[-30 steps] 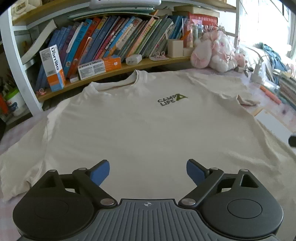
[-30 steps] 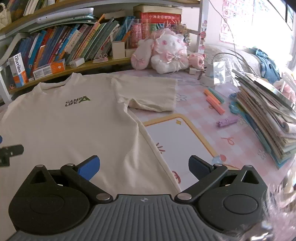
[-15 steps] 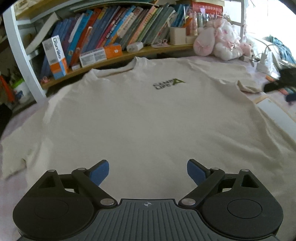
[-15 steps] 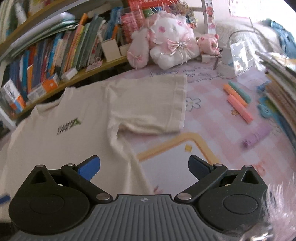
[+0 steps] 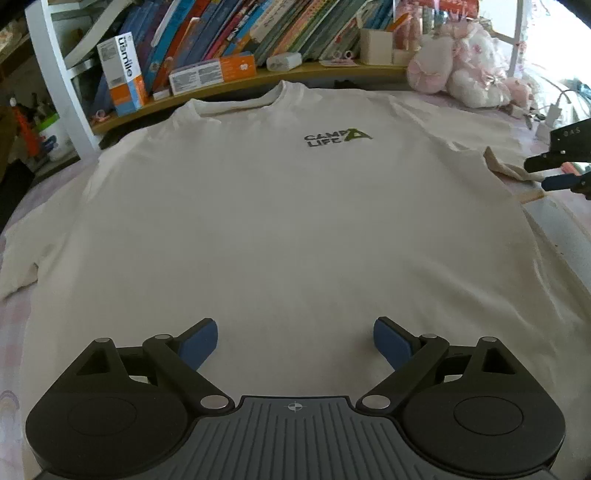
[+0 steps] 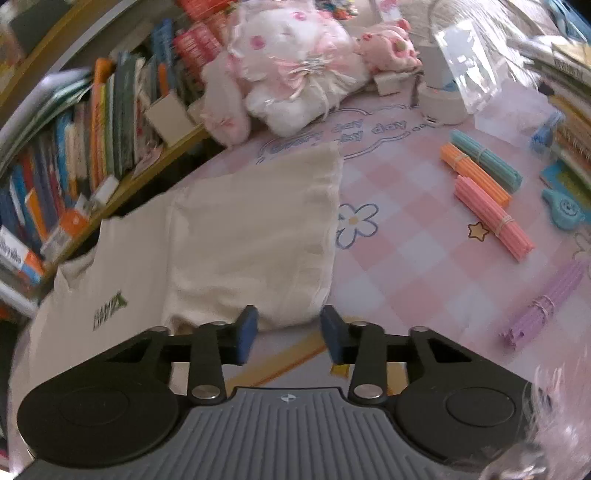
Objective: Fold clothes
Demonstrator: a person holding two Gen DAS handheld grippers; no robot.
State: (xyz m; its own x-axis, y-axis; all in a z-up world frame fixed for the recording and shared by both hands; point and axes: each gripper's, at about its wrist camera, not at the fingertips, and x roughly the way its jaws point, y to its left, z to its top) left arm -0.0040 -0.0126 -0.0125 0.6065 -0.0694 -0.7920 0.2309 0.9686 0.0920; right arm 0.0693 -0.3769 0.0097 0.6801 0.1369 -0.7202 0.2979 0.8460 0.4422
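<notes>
Cream T-shirt [image 5: 280, 229] lies flat, front up, on pink checked cloth [image 5: 11, 332]. Green "CAMP LIFE" print [image 5: 337, 137] near neck. Left gripper [image 5: 294, 341] low over shirt bottom, blue fingertips [image 5: 197, 341] wide apart, nothing between. Right gripper [image 5: 554, 173] pokes in at right edge, just beside folded-over sleeve [image 5: 506, 168]. Books [image 5: 236, 33] in row on shelf behind. Pink-white plush toy [image 5: 461, 70] by shirt's far right corner.
</notes>
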